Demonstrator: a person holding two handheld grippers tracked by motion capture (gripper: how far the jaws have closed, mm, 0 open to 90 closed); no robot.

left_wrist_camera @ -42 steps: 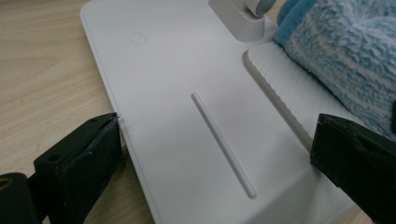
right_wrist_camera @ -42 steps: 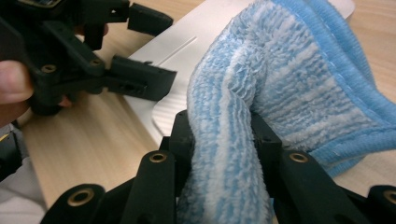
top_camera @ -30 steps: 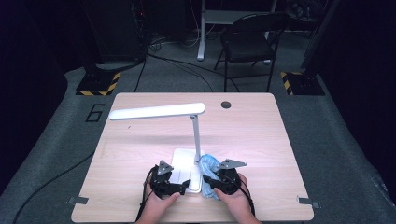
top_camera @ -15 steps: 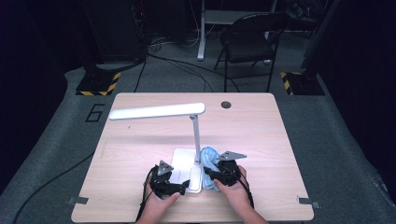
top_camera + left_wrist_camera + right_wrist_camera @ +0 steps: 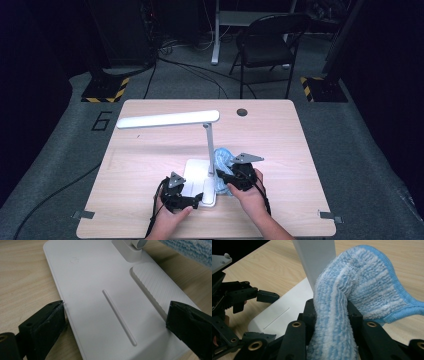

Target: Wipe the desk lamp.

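Note:
A white desk lamp stands on the wooden table, with a flat base (image 5: pixel 192 172) (image 5: pixel 100 277), a thin post (image 5: pixel 210 147) (image 5: pixel 315 257) and a long head (image 5: pixel 167 119) reaching left. My left gripper (image 5: pixel 200 197) (image 5: pixel 116 312) is shut on the base, one jaw against each long edge. My right gripper (image 5: pixel 222 176) (image 5: pixel 330 310) is shut on a fluffy blue-and-white cloth (image 5: pixel 223 157) (image 5: pixel 367 285), which presses against the post's right side, low down. The right gripper view also catches the left gripper (image 5: pixel 265 316) at the base.
A round cable hole (image 5: pixel 242 112) sits near the table's far edge. A black folding chair (image 5: pixel 267 45) stands on the floor beyond the table. A cable (image 5: pixel 55 197) trails over the grey floor at the left. Bare wood lies left and right of the lamp.
My right gripper has risen and moved away from me with the cloth, which now sits higher against the post. The left gripper and the lamp have stayed put.

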